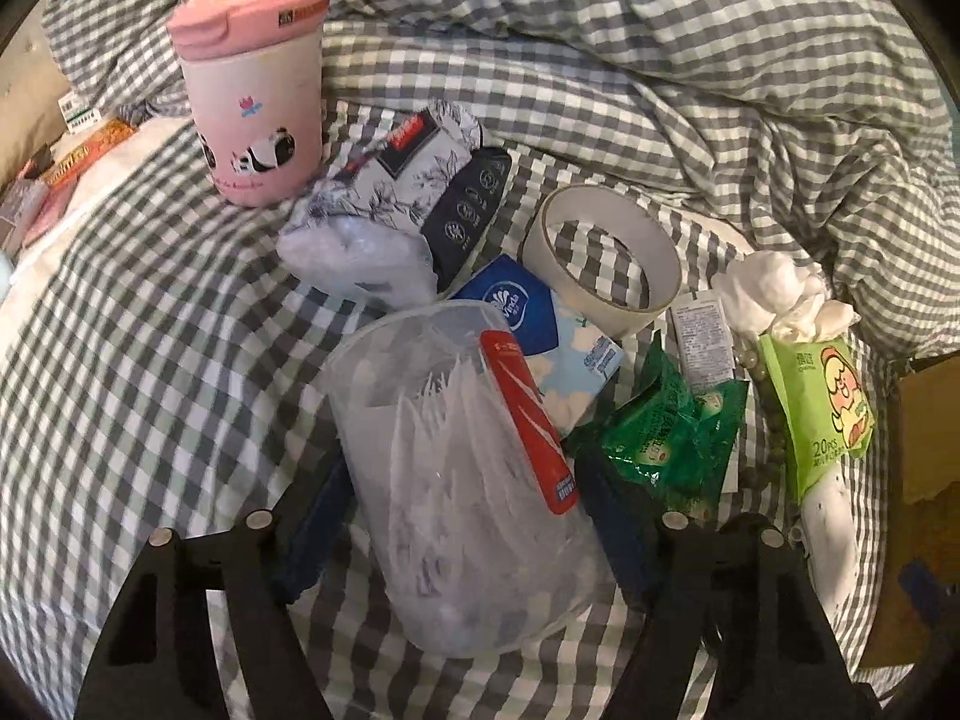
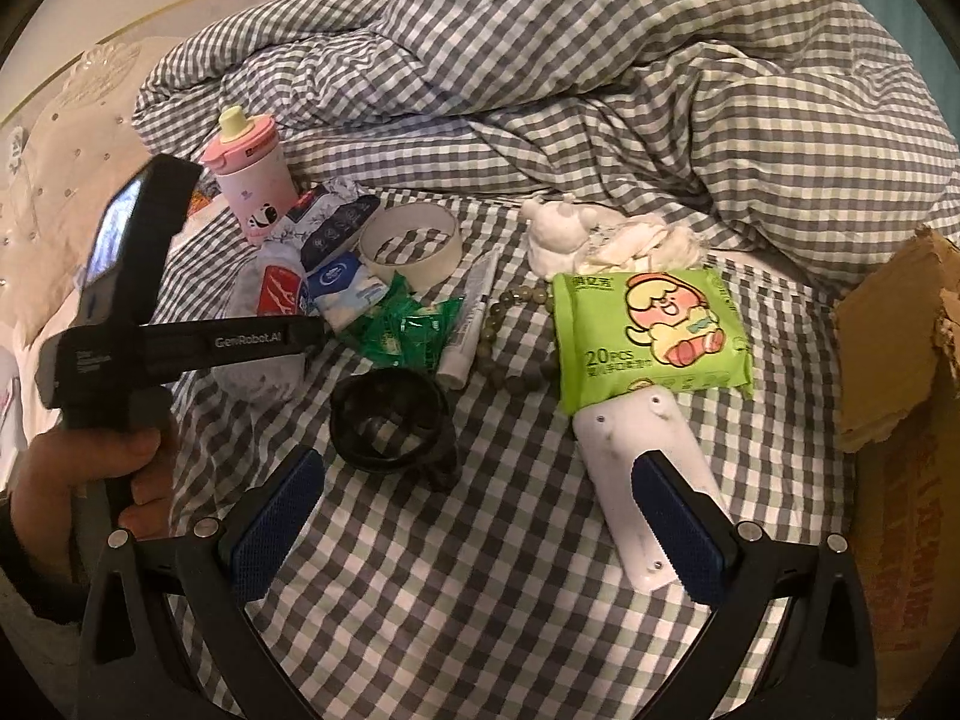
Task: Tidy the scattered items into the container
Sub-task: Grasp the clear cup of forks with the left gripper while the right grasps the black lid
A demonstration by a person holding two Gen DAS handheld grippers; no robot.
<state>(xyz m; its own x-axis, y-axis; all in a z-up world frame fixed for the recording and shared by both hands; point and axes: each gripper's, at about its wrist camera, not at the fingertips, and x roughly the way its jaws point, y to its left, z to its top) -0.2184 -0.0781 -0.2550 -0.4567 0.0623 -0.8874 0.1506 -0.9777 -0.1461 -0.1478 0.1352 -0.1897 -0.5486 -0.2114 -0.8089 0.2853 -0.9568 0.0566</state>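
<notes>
A clear-wrapped tissue pack point(image 1: 456, 480) with a red label lies on the checked sheet between my left gripper's point(image 1: 465, 516) blue pads, which rest against both its sides. The right wrist view shows that gripper point(image 2: 318, 330) from the side, held by a hand. My right gripper point(image 2: 480, 522) stands open low over bare sheet; its right pad point(image 2: 684, 528) overlaps a white plastic plate point(image 2: 624, 462), and a black band point(image 2: 390, 426) lies just ahead of its left pad. The torn cardboard box point(image 2: 894, 372) stands at the right edge.
Scattered on the bed are a pink bottle point(image 1: 252, 96), a floral pack point(image 1: 408, 180), a tape roll point(image 2: 411, 240), a blue tissue pack point(image 1: 528, 312), green sachets point(image 2: 408, 330), a tube point(image 2: 474, 324), a bead bracelet point(image 2: 516, 330), green wipes point(image 2: 648, 330) and crumpled tissue point(image 2: 600, 234). A bunched duvet point(image 2: 600, 90) lies behind.
</notes>
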